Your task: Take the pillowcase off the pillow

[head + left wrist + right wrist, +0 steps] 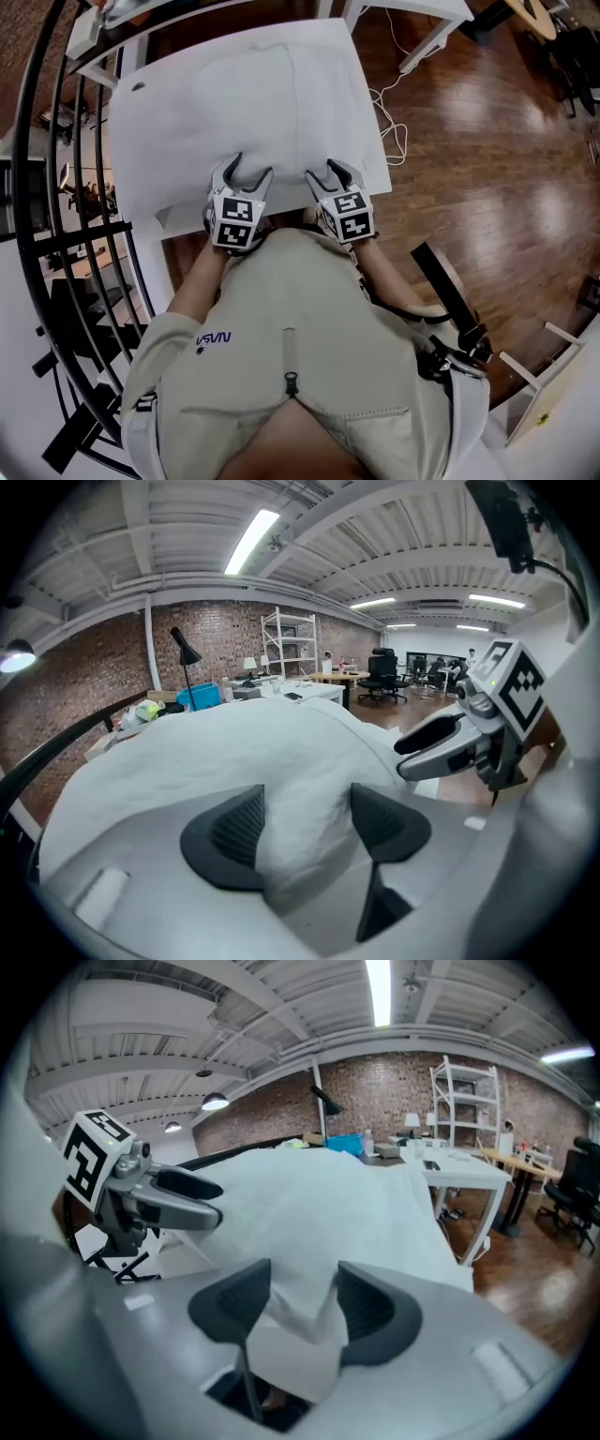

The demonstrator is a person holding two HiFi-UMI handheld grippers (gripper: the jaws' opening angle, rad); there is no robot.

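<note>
Lying on the surface (139, 187), the pillow (253, 103) has its near edge at the left gripper (305, 825) and right gripper (302, 1305). Both have fingers wide, with pillowcase (300, 1321) cloth loose between. Closing too deep could pinch the filling too and drag the pillow along.

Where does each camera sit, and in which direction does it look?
Head view: on the person's head, looking down at the pillow; chest and forearms show.
Left gripper view: on the left claw, looking along its open jaws across the pillow; right claw at right.
Right gripper view: on the right claw, same direction; left claw at left.
Shared: both gripper views show fabric between their jaws.
</note>
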